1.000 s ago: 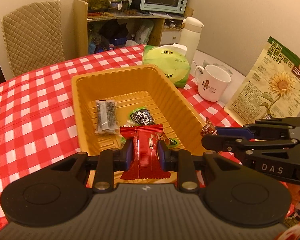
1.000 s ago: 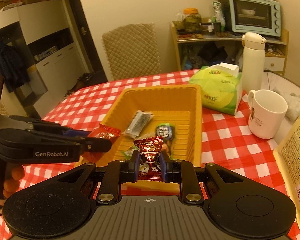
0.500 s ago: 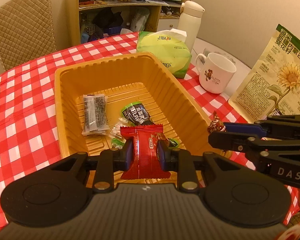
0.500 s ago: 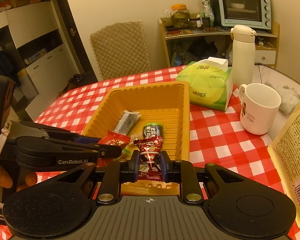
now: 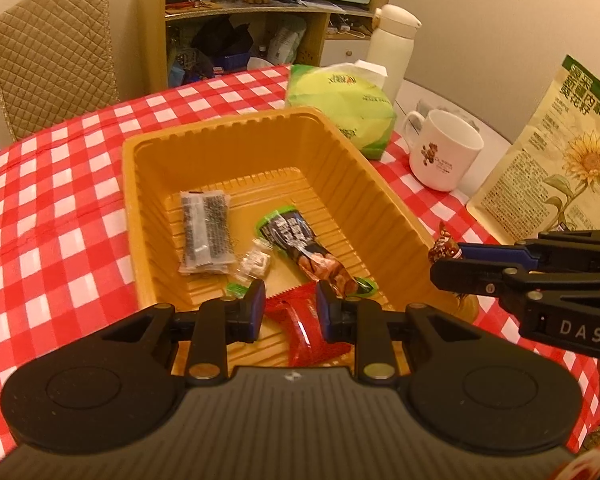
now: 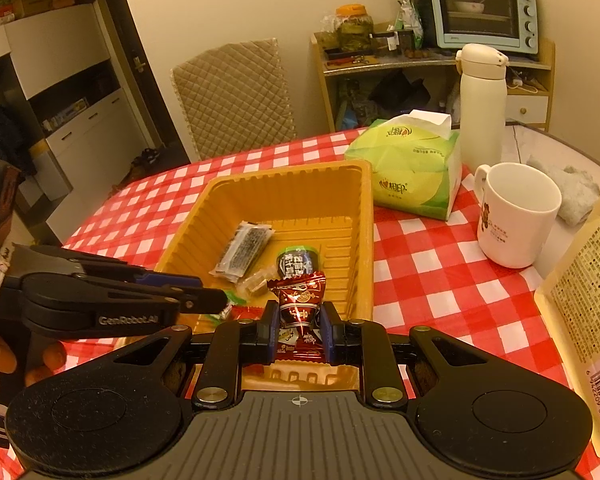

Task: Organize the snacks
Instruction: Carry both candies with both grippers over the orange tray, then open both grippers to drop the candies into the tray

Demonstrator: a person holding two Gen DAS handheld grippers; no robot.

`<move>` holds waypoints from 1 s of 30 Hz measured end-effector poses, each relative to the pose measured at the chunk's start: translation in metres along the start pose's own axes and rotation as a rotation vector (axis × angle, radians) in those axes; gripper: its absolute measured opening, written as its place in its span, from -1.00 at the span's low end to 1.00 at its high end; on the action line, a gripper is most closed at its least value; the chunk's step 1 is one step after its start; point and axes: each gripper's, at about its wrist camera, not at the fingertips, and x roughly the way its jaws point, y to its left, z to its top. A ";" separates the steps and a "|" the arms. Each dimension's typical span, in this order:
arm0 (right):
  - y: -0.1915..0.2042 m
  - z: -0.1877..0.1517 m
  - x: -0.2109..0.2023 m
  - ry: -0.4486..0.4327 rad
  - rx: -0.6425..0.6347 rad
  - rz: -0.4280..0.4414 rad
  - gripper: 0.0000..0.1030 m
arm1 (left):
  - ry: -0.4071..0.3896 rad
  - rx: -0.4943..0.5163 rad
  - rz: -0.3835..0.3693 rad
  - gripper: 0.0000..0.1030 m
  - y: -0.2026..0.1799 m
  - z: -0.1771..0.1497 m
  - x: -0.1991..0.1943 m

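The left gripper point(image 5: 290, 306), jaws parted, hangs above the bright red foil snack packet point(image 5: 306, 326) lying at six o'clock in the ribbed orange plastic tray point(image 5: 140, 208). The right gripper point(image 6: 300, 330) clamps a dark red wrapped candy point(image 6: 300, 304) over the near rim; opening there could drop it outside.

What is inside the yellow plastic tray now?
Yellow plastic tray holds a black-and-clear packet, a green-and-black snack bar, a small clear-wrapped sweet and a red wrapper. The near floor is covered.
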 end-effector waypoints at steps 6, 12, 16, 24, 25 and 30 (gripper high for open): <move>-0.001 0.009 0.013 0.003 0.004 0.001 -0.58 | -0.011 -0.010 0.025 -0.53 0.013 0.008 -0.003; -0.005 0.025 0.034 0.004 0.013 -0.008 -0.57 | -0.018 -0.020 0.046 -0.53 0.025 0.017 -0.001; -0.008 0.036 0.048 -0.006 0.013 -0.023 -0.57 | -0.021 -0.027 0.051 -0.52 0.031 0.022 0.001; -0.008 0.048 0.057 -0.068 0.020 -0.036 -0.57 | -0.025 -0.040 0.054 -0.40 0.036 0.022 0.001; -0.009 0.049 0.057 -0.066 0.025 -0.033 -0.57 | -0.025 -0.042 0.054 -0.38 0.036 0.021 0.000; -0.009 0.047 0.052 -0.043 0.021 -0.019 -0.36 | -0.027 -0.047 0.057 -0.21 0.035 0.018 -0.006</move>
